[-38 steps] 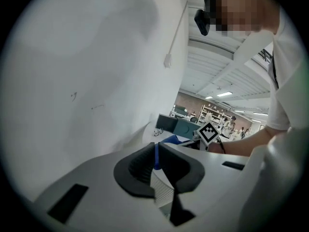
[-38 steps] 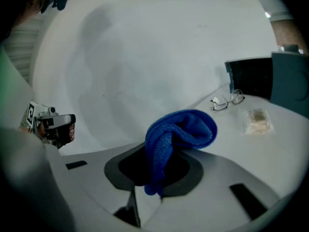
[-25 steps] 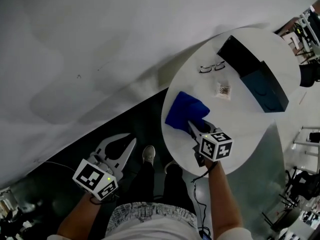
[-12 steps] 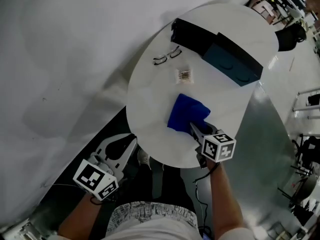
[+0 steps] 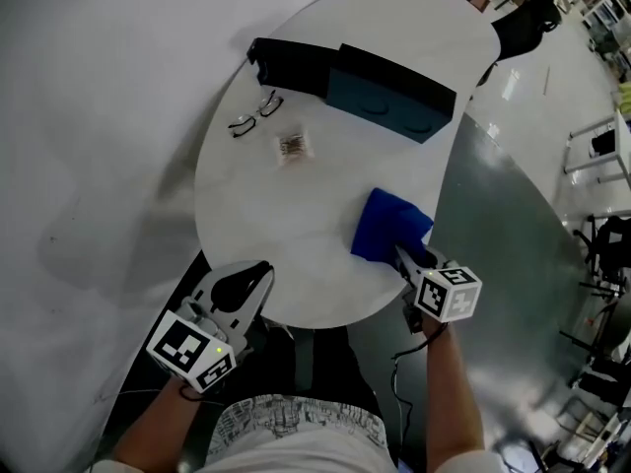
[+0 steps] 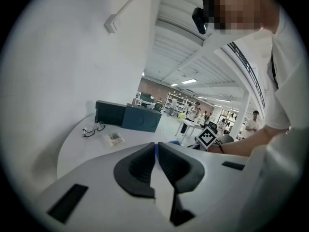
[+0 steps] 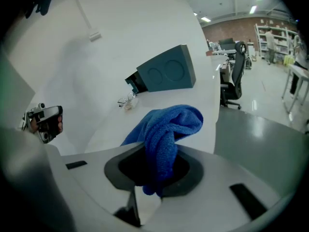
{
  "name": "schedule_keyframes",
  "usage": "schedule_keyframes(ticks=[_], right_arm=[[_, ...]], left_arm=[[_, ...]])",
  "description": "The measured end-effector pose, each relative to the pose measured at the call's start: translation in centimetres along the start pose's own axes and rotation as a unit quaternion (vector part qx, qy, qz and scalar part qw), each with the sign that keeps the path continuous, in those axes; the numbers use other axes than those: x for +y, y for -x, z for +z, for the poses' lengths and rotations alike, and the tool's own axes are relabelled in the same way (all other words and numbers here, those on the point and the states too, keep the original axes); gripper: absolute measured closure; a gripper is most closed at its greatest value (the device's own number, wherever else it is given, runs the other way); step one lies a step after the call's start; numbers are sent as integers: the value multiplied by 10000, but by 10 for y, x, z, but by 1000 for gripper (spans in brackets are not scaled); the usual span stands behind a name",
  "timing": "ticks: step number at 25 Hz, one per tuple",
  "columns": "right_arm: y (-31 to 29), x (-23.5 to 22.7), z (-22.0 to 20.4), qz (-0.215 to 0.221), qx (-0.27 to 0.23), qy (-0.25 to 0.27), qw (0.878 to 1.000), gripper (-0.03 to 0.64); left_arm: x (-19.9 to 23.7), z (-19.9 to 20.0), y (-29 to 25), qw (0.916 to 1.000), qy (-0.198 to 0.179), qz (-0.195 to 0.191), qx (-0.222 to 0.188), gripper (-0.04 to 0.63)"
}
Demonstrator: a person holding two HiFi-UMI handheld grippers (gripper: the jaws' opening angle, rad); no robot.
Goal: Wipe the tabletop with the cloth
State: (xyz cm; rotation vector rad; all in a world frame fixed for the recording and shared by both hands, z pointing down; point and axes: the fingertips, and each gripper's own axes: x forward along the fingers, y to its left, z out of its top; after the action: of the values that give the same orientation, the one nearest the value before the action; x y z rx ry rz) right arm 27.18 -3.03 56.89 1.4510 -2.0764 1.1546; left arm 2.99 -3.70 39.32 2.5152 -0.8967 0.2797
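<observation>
A blue cloth (image 5: 387, 229) lies bunched on the right part of the round white tabletop (image 5: 296, 225). My right gripper (image 5: 408, 261) is shut on the cloth's near edge; in the right gripper view the cloth (image 7: 164, 129) rises out from between the jaws. My left gripper (image 5: 243, 294) hangs at the table's near edge, off the cloth, with its jaws pressed together and nothing between them. The same tabletop (image 6: 87, 146) shows beyond the shut left gripper (image 6: 155, 161) in its own view.
A dark box and a teal box (image 5: 385, 92) stand along the table's far side. A pair of glasses (image 5: 254, 113) and a small packet (image 5: 292, 146) lie at the far left. The table's right edge drops to a shiny grey floor (image 5: 513, 225). A white wall is at the left.
My right gripper has drawn the cloth toward the right edge of the table. The head view has swung, so the table now sits more to the left. The left gripper stays low.
</observation>
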Motion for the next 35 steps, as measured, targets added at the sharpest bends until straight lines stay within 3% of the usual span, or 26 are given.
schedule_keyframes(ticks=[6, 10, 18, 27, 31, 35], right_arm=[[11, -14, -4, -73, -117, -121, 9998, 534], [12, 11, 10, 96, -251, 53, 9996, 534], [-17, 132, 52, 831, -363, 714, 9933, 534], [-95, 293, 30, 1970, 56, 1273, 9721, 534], [-116, 333, 8, 2184, 290, 1389, 9655, 534], [-131, 339, -14, 2154, 527, 1389, 9652, 534]], left_arm=[[-9, -2, -18, 9998, -36, -192, 73, 555], [0, -3, -8, 9999, 15, -112, 28, 555], [48, -11, 62, 9984, 219, 457, -247, 555], [104, -37, 170, 9892, 515, 1289, -465, 555], [120, -49, 203, 9848, 635, 1540, -502, 555], [128, -61, 221, 9820, 738, 1657, -526, 555]])
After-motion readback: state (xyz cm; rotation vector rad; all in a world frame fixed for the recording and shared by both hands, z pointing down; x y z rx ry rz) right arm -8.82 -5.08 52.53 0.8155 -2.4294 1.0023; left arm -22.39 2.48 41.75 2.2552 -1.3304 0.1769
